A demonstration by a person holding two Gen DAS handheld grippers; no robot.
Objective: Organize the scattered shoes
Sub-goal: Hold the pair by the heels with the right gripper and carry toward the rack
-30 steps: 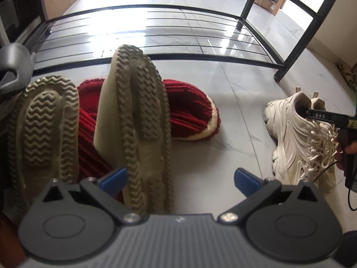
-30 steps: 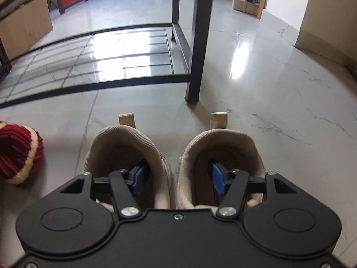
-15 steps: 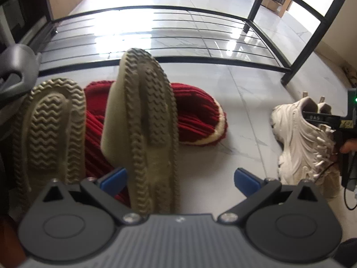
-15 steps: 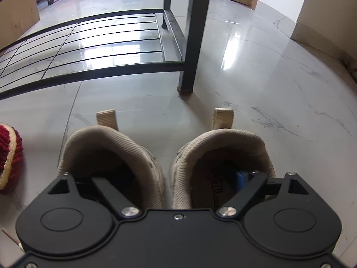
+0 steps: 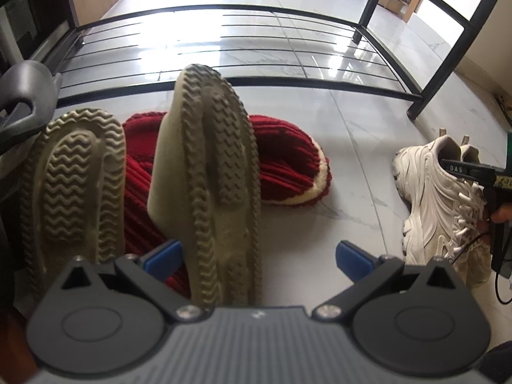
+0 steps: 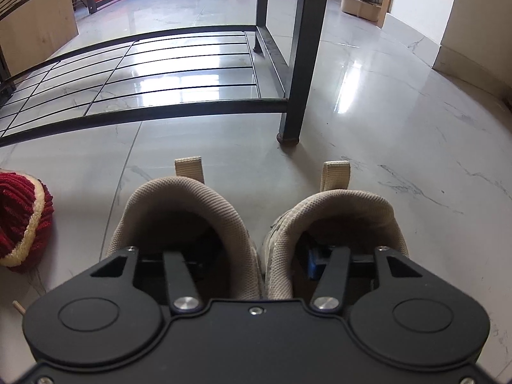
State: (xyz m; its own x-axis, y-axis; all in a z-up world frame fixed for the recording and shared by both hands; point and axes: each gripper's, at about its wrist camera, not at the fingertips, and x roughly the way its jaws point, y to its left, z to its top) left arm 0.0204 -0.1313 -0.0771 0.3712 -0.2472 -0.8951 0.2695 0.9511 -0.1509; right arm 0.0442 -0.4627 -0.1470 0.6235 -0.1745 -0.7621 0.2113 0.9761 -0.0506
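None of the shoes sits on the rack (image 5: 224,48) yet. Right hand-held gripper (image 6: 259,256) pinches both sneakers (image 6: 256,224) together, lower centre; left hand-held gripper (image 5: 256,256) gapes around an upturned slipper (image 5: 217,176).

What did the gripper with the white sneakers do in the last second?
The right gripper squeezed shut: its fingers, one inside each white sneaker, pulled in and pinched the two inner collars together, so it now holds the pair. The sneakers seem still on the floor. The left gripper stayed open around the upturned beige slipper, and the red knitted slippers did not move.
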